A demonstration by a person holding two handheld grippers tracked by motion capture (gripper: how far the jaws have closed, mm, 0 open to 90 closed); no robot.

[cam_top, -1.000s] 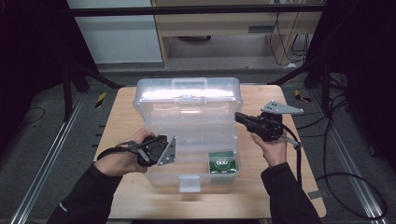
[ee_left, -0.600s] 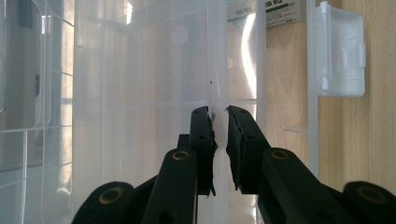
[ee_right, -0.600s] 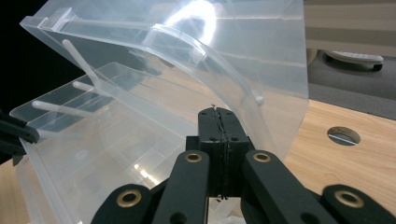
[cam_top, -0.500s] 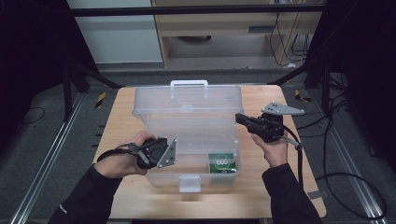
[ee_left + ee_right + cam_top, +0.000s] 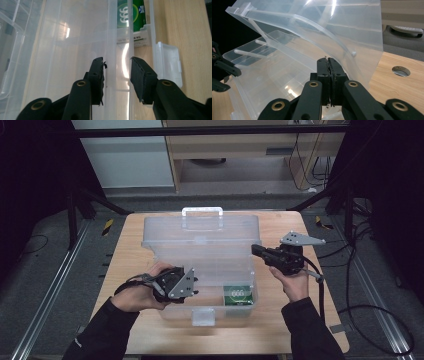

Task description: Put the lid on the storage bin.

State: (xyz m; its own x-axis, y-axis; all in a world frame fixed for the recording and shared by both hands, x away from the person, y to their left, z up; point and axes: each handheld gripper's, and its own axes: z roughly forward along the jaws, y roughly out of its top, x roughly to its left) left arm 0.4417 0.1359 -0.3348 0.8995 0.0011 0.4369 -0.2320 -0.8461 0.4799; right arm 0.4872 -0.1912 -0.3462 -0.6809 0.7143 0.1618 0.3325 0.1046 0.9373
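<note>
A clear plastic box (image 5: 150,251) stands in the middle of the wooden table, its lid (image 5: 200,227) raised upright at the back with the handle (image 5: 202,212) on top. A green pack (image 5: 239,295) (image 5: 136,12) lies in the front right corner. My left gripper (image 5: 192,287) (image 5: 117,63) is at the box's front left, and its jaws have just been opening. They straddle a clear wall without pressing on it. My right gripper (image 5: 254,250) (image 5: 328,60) is shut, tips against the lid's right side edge.
The box's front latch (image 5: 202,316) (image 5: 168,62) hangs down over the table (image 5: 300,320). A round hole (image 5: 401,71) sits in the tabletop on the right. Cables trail off the right edge. A cabinet stands beyond the table.
The lid has swung up from lying over the box to standing upright at the back. The left gripper's jaws have parted. Both hands stay in place.
</note>
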